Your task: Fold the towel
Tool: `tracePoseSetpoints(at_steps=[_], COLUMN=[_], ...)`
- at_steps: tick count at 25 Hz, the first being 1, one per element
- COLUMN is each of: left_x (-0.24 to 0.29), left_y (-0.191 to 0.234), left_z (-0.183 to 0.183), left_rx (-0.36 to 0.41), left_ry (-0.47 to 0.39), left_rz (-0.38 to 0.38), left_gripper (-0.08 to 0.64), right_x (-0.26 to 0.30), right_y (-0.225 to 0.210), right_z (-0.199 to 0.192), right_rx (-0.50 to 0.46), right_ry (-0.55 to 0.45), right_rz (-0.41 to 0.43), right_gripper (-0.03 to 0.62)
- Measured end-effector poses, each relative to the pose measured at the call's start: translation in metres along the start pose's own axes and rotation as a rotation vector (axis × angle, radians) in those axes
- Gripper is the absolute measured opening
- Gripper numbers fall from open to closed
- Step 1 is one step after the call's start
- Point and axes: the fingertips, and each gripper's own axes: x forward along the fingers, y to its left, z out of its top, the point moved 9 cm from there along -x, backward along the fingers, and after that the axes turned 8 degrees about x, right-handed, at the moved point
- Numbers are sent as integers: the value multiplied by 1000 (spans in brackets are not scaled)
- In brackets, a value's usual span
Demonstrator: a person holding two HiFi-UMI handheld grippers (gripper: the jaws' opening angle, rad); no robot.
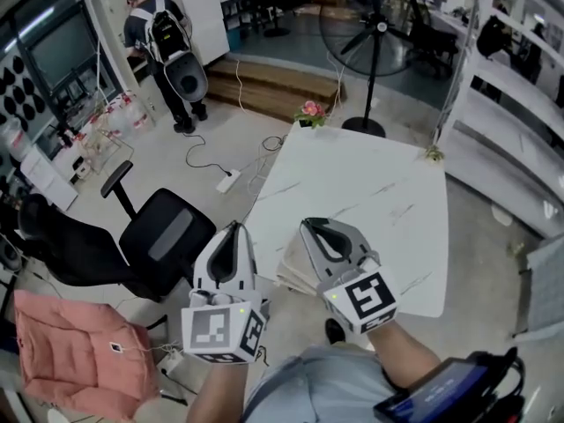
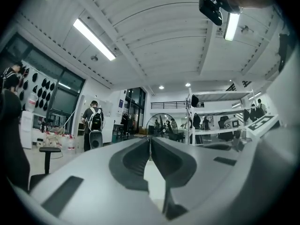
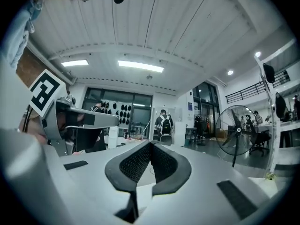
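Note:
A folded pale towel [image 1: 291, 276] lies at the near left edge of the white marble table [image 1: 370, 192], partly hidden behind my two grippers. In the head view the left gripper [image 1: 233, 227] is held up beside the table's left edge, over the floor. The right gripper [image 1: 310, 224] is raised above the towel. Both point level and away from me. In the left gripper view the jaws [image 2: 150, 138] meet with nothing between them. In the right gripper view the jaws [image 3: 150, 143] are also closed and empty. Neither gripper touches the towel.
A black office chair [image 1: 163, 236] stands left of the table, with a pink garment [image 1: 79, 351] on the floor nearby. A small flower pot [image 1: 310, 111] sits at the table's far corner, a standing fan [image 1: 374, 25] behind it. A person with a backpack [image 1: 163, 33] stands far left. White shelving [image 1: 520, 95] runs along the right.

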Motion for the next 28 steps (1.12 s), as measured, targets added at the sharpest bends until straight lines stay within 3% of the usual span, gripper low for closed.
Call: tracePoseSetpoints(at_steps=[5, 28], left_x=[3, 16], left_y=[-1, -24], left_z=[-4, -6], left_rx=[6, 48], left_ry=[1, 15], left_rz=[-4, -29], left_gripper=[15, 14], right_x=[3, -5], right_y=[-1, -14], right_z=[-2, 3], right_rx=[-44, -36], right_ry=[5, -26], right_rz=[-6, -12], right_gripper=[12, 12])
